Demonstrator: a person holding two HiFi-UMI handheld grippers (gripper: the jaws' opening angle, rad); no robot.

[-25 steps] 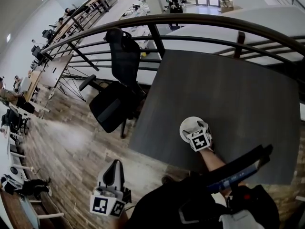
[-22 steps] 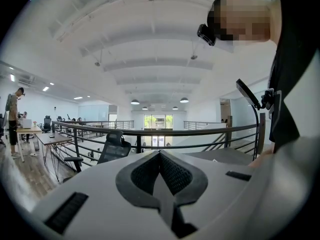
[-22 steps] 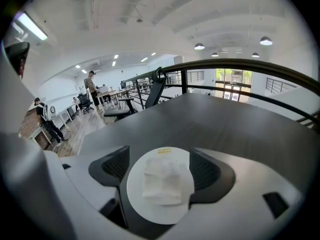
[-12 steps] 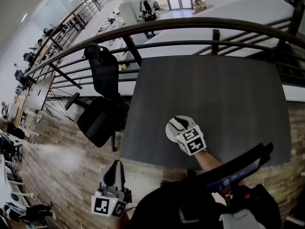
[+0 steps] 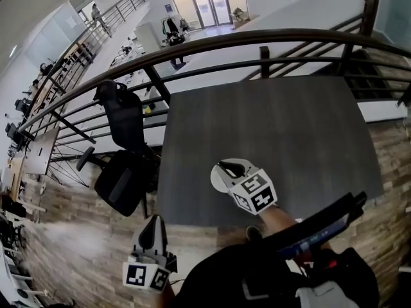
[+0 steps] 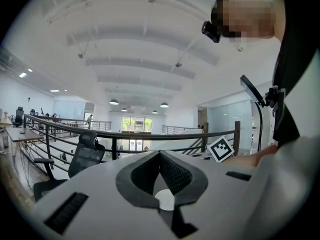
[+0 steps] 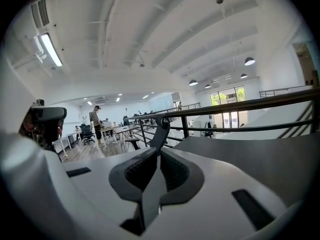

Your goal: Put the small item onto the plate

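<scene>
Jaws of right gripper [image 7: 160, 153] are pressed together, pads meeting, nothing btwn them. They have just been closing, on nothing. In head view it hangs above the plate [image 5: 217, 180], clear of it, w/ marker cube [image 5: 253, 194] on the person's side and jaw tips pointing away over the plate.

Plate is white, round, and lies flat on the dark surface [image 5: 282, 127], near its near-left corner. The gripper hides part of it; the part that shows is plain white. Small item can't be made out in any view, so which way it points and its long axis can't be told.

Left gripper [image 5: 153, 224] is low at left, off the surface, over wood floor [image 5: 77, 236]. Its jaws are also together w/ nothing held. Black office chair [image 5: 119, 172] stands just beside the surface's left edge. Dark railing [image 5: 257, 40] runs past the far edge.

Vs 1 sec ago:
- Right gripper's cube looks larger and nearer the camera, so it is higher over the plate.
- Plate is at the same spot on the surface.
- Left gripper is at the same low-left place in head view.
- Head view has swung, so chair and surface sit further left.
</scene>
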